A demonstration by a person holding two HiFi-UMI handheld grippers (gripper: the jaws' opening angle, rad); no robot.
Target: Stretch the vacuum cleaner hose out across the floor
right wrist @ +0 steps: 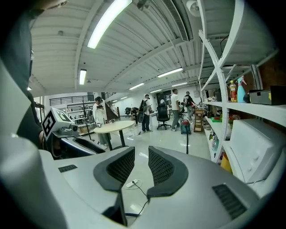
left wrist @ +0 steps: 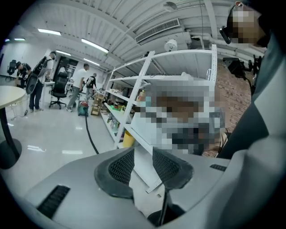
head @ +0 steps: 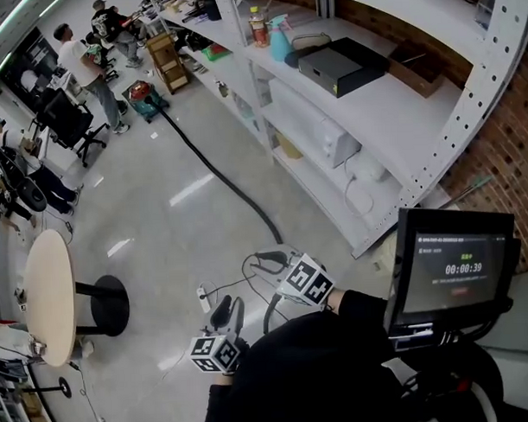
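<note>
Black flexible vacuum cleaner hose (head: 219, 174).

Head view: lies on the pale glossy floor. Its long axis runs slantwise from the red-and-green canister vacuum cleaner (head: 144, 96) at far upper left down to a free end just ahead of the person, alongside the foot of the white metal shelving (head: 378, 212). The free end points toward the person. The right gripper (head: 271, 261) is just short of that end and the nearer of the two. The left gripper (head: 229, 312) sits lower and to the left, by a white power strip (head: 202, 294).

Left gripper view: the hose (left wrist: 89, 134) is ahead and left of the jaws. It comes from the canister (left wrist: 83, 108) and passes out of sight behind the left gripper (left wrist: 143, 152). Jaws apart, with nothing between them but shelving in the background.

Right gripper view: the hose (right wrist: 187, 143) is ahead and right of the jaws, seen almost end-on as an upright line below the canister (right wrist: 185, 127). The right gripper (right wrist: 141, 154) has its jaws apart by a narrow gap and holds nothing. Only floor and the power strip (right wrist: 132, 183) show through.

Judgement: the free end lies below and in front, so the coming reach is downward and slightly right.
</note>
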